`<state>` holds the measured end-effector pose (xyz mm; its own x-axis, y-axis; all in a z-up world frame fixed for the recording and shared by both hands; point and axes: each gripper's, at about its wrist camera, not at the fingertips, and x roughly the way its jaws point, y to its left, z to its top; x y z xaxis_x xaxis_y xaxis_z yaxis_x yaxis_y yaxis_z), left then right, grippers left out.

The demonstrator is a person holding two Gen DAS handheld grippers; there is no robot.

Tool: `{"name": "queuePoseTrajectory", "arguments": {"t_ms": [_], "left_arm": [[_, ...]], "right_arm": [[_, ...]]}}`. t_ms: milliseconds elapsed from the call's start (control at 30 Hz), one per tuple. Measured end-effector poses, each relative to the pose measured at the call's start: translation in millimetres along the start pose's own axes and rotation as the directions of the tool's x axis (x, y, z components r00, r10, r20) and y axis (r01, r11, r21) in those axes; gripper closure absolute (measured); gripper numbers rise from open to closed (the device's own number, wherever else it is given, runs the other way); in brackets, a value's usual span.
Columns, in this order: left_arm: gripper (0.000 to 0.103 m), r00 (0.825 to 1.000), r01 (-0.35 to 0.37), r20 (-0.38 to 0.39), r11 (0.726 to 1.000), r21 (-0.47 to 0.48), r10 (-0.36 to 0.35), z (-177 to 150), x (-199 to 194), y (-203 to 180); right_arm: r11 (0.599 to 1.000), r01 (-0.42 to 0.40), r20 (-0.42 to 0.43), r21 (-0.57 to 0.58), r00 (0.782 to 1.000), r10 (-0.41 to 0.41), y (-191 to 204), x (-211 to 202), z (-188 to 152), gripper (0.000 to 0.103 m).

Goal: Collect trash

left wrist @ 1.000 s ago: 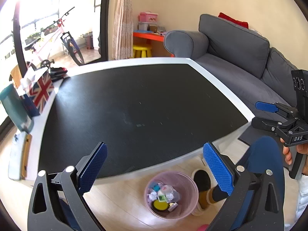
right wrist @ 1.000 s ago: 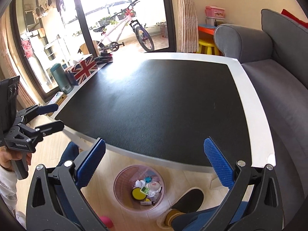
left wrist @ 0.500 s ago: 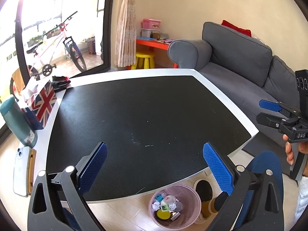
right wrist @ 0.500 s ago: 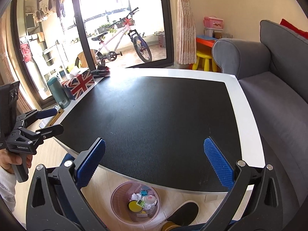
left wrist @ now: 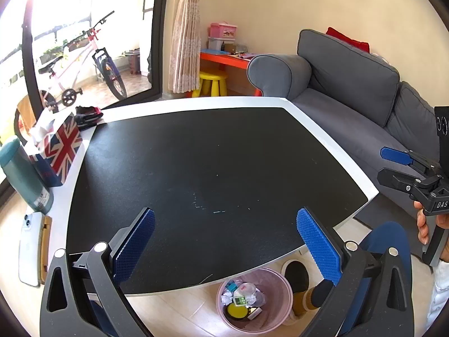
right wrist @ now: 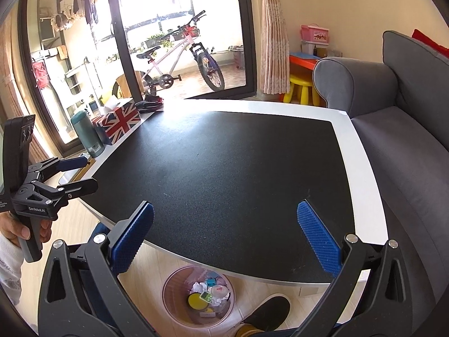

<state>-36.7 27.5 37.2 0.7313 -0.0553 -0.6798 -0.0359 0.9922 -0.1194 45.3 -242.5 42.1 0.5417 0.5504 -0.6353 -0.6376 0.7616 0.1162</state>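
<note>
We're in a home living room: a grey sofa [left wrist: 350, 84] runs along the table's [left wrist: 322, 129] right edge, a bicycle [right wrist: 179, 61] stands on the balcony past the glass door, laundry [right wrist: 84, 2] hangs outside, and a yellow stool [left wrist: 213, 82] sits by the curtain [left wrist: 183, 42].

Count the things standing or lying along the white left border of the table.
5: a teal bottle, a Union Jack tissue box, dark gloves at the far corner, a white phone and a wooden item beside it. More may be hidden.
</note>
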Motion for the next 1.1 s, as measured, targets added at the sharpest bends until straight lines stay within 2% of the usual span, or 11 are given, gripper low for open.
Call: {"name": "queuePoseTrajectory", "arguments": {"t_ms": [67, 133, 233, 1100], "left_arm": [[0.006, 0.998, -0.055, 0.027, 0.998, 0.023, 0.054, -1, -3, -5], [0.006, 0.996, -0.076, 0.039, 0.996, 0.035, 0.075, -1, -5, -9], [0.006, 0.996, -0.072, 0.059, 0.997, 0.041, 0.069, -2, -7, -12], [0.006, 0.998, -0.040, 0.050, 0.999, 0.016, 0.039, -2, -5, -8]], "right_arm": [[1.000, -0.002, -0.003, -0.002, 1.000, 0.002, 1, 2, 0, 0.003], [1.000, -0.004, -0.005, -0.002, 1.000, 0.004, 1, 2, -1, 0.003], [1.000, -0.007, -0.010, -0.002, 1.000, 0.007, 1, 4, -1, 0.003], [1.000, -0.004, -0.031, -0.003, 1.000, 0.004, 0, 12, -2, 0.003]]}}
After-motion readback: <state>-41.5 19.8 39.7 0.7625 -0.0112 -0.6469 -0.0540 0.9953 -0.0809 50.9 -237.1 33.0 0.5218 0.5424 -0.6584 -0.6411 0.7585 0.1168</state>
